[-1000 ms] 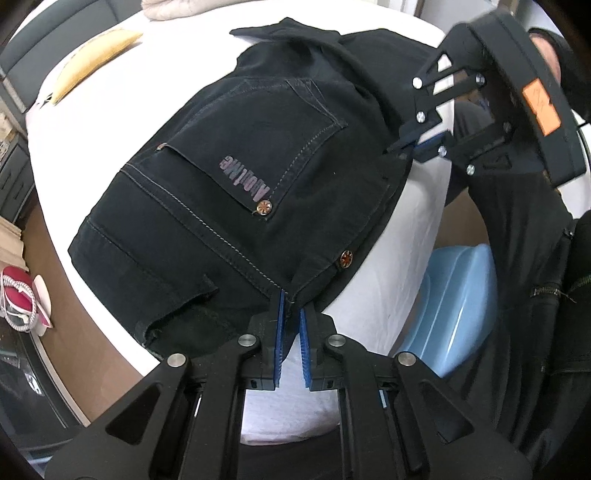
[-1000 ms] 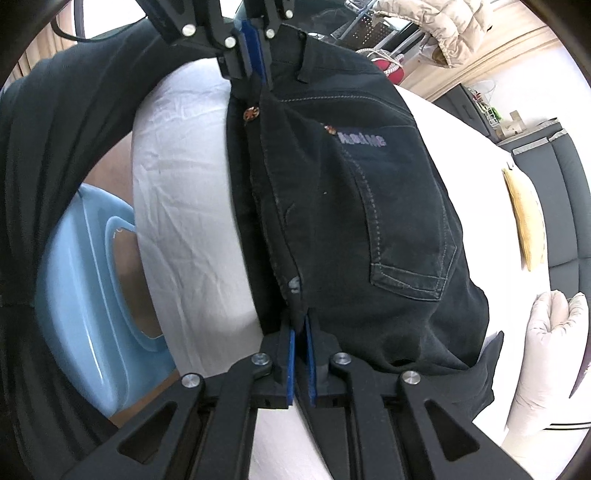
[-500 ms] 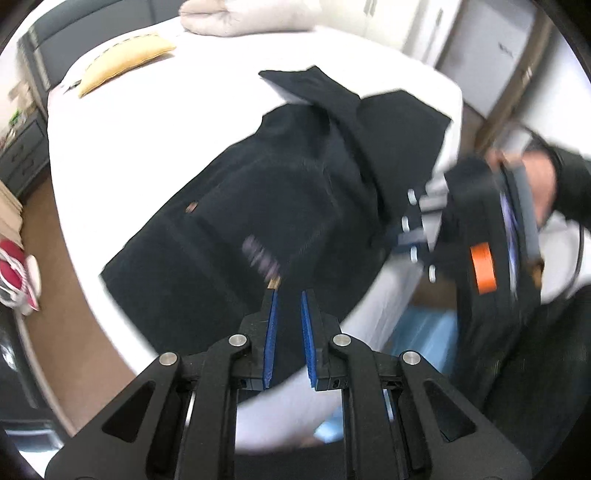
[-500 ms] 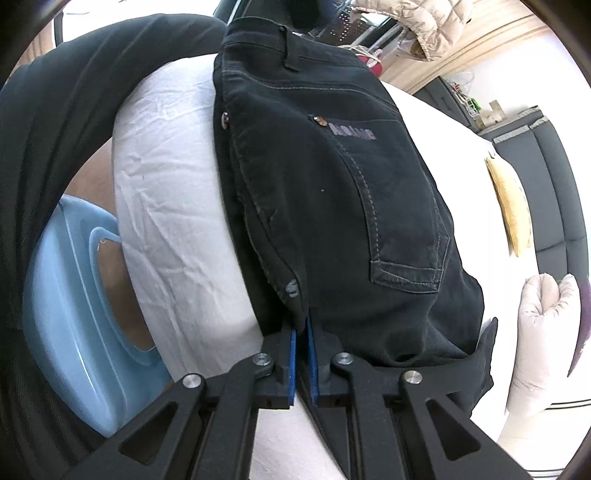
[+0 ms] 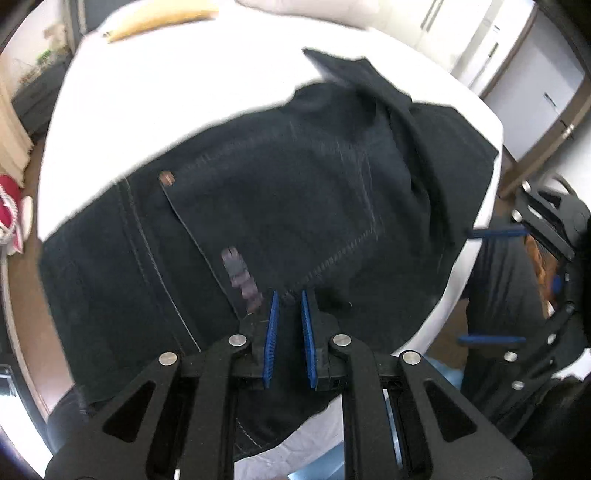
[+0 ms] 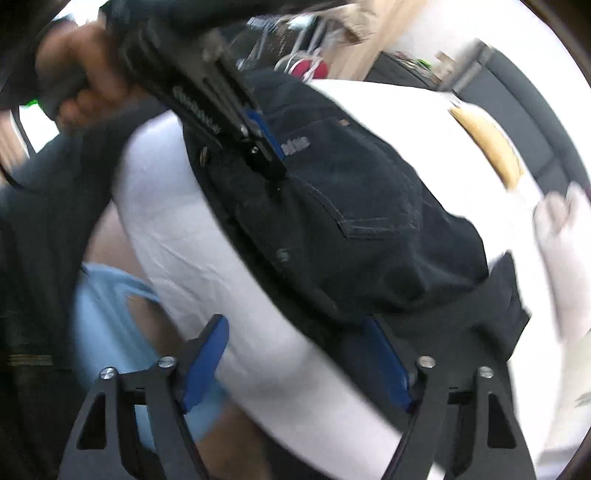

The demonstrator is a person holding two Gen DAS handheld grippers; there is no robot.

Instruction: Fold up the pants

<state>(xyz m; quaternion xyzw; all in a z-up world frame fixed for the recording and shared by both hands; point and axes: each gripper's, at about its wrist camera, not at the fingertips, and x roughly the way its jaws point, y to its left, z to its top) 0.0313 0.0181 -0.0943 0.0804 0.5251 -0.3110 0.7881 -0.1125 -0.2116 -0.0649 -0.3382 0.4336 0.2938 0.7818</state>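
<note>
Black jeans [image 5: 280,206] lie folded on the white bed [image 5: 166,110], back pocket and logo up, near the bed's near edge. My left gripper [image 5: 287,314] hovers over the seat of the jeans with its blue pads a small gap apart and nothing between them. It also shows in the right wrist view [image 6: 266,147] above the jeans [image 6: 362,221]. My right gripper [image 6: 295,354] is wide open and empty at the bed's edge, beside the jeans' lower fold. It shows at the right in the left wrist view [image 5: 495,284], jaws spread.
A yellow cushion [image 5: 159,18] and a cream pillow [image 6: 565,251] lie at the far side of the bed. A light blue tub [image 6: 107,317] stands on the floor below the bed edge. The person's dark clothing [image 6: 40,229] is close on the left.
Both grippers have let go of the jeans' edge. The right one opened wide and drew back; the left one lifted and moved over the seat of the jeans.
</note>
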